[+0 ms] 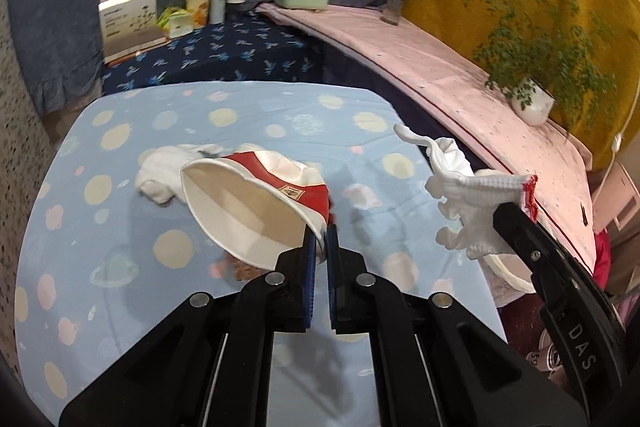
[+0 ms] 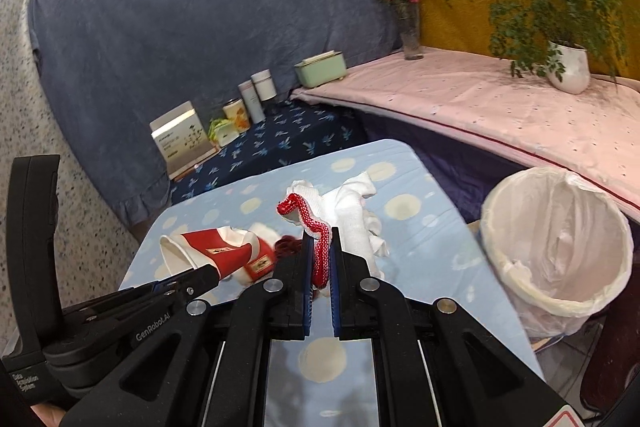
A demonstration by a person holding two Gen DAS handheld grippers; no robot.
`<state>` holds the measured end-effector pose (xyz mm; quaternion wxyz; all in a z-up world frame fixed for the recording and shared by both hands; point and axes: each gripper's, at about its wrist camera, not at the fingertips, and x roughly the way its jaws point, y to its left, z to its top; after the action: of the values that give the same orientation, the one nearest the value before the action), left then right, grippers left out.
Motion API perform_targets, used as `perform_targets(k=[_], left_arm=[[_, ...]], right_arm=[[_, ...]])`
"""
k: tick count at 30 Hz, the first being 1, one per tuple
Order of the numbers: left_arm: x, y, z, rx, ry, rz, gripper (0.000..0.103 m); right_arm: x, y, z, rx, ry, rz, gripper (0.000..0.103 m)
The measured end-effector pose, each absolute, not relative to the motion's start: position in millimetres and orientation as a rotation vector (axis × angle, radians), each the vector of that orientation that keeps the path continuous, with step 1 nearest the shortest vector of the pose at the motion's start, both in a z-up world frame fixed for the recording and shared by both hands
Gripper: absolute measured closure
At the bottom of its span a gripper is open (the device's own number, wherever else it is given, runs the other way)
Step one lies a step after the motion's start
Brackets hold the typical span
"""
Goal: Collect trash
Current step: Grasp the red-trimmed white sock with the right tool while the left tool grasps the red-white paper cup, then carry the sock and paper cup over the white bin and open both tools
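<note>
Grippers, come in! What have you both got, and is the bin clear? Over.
Left gripper shut on crushed paper cup. Right gripper shut on white glove by its red cuff. Lined trash bin open, nothing blocking.

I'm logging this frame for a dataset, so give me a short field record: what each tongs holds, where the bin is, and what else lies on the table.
left tongs: shut on paper cup, pinched at its rim
right tongs: shut on white glove, gripped at its red cuff
bin: lined, open, right of table
also on table: crumpled tissue
</note>
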<state>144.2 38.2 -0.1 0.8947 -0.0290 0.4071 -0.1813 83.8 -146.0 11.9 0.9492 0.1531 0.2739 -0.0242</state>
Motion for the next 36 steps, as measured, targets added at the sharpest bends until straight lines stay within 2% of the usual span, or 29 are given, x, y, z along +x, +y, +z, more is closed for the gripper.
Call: perform_targets(k=[17,36], left_arm=[[118,-106,12,0.107,0.817,-0.568,0.098],[111,-232,-18,0.243,0.868,-0.776,0.098]], right_arm=[[38,-267,6,0.441,0.503,-0.230,0.096],[10,-367,-36,0.574,0.507,-0.412,0.096]])
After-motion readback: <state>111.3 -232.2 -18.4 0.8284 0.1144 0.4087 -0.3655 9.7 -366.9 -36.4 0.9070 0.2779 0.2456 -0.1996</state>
